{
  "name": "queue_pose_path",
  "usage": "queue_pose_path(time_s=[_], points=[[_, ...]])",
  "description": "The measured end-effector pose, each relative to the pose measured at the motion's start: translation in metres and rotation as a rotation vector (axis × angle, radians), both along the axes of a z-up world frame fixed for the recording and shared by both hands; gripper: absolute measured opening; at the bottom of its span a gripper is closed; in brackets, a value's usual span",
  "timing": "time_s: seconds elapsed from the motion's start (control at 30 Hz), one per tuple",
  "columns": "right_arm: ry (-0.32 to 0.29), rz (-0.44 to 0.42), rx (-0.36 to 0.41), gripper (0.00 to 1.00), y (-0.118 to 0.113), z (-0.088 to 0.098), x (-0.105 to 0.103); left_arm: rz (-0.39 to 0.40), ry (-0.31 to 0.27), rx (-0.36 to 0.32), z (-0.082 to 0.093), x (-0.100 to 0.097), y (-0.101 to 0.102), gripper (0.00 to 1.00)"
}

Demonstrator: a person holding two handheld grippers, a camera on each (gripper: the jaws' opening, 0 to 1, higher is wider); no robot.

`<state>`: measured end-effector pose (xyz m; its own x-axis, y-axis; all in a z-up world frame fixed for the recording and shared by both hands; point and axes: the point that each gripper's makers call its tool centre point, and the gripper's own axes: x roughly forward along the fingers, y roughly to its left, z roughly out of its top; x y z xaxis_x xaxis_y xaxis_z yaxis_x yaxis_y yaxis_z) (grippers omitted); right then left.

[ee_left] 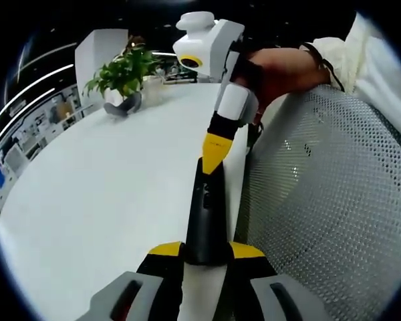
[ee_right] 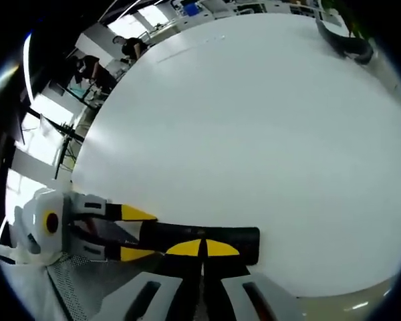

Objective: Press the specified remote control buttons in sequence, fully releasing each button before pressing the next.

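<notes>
A black remote control (ee_left: 205, 214) lies along the near edge of the white table (ee_left: 100, 187). My left gripper (ee_left: 206, 251) is shut on its near end, one yellow tip on each side. The right gripper (ee_left: 217, 152) reaches down from above, its jaws together, and its yellow tip rests on the remote's far part. In the right gripper view the remote (ee_right: 244, 242) lies crosswise under my right gripper (ee_right: 204, 249), whose shut tips touch its top face. The left gripper (ee_right: 137, 234) grips the remote's left end there. The buttons are too dark to make out.
A potted plant (ee_left: 123, 77) stands at the table's far end, with its pot rim (ee_right: 347, 37) at the upper right of the right gripper view. A grey mesh chair (ee_left: 334, 200) sits beside the table edge. A person's arm (ee_left: 287, 70) reaches behind the right gripper.
</notes>
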<state>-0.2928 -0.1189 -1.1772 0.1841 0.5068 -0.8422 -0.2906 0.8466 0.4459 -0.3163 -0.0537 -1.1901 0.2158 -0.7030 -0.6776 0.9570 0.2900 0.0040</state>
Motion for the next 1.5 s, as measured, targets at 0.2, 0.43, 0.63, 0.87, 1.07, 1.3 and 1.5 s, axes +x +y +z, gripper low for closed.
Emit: queue_pose_path(time_s=[0.2, 0.43, 0.63, 0.87, 1.07, 1.3, 1.5], points=[[0.008, 0.009, 0.018, 0.00, 0.0037, 0.0014, -0.0018, 0.001, 0.001, -0.001, 0.0003, -0.0006, 0.0003, 0.25], [0.009, 0.059, -0.010, 0.00, 0.0066, -0.0037, -0.0048, 0.001, 0.001, -0.004, 0.0003, -0.0008, 0.0000, 0.25], [0.004, 0.061, -0.018, 0.00, 0.0052, -0.0047, -0.0031, 0.001, 0.003, -0.006, 0.0002, -0.0007, 0.0003, 0.25], [0.023, 0.002, 0.017, 0.00, 0.0033, -0.0059, -0.0014, -0.001, 0.003, -0.007, -0.0001, 0.0000, -0.0002, 0.25], [0.049, -0.041, 0.046, 0.00, 0.0026, -0.0063, -0.0002, -0.002, 0.002, -0.007, -0.0002, 0.0006, -0.0004, 0.25], [0.026, 0.013, 0.025, 0.00, 0.0043, -0.0051, -0.0014, -0.001, 0.002, -0.007, -0.0004, 0.0005, -0.0009, 0.25], [0.046, -0.011, 0.031, 0.00, 0.0033, -0.0034, -0.0031, -0.003, 0.001, -0.004, -0.0004, 0.0003, -0.0008, 0.25]])
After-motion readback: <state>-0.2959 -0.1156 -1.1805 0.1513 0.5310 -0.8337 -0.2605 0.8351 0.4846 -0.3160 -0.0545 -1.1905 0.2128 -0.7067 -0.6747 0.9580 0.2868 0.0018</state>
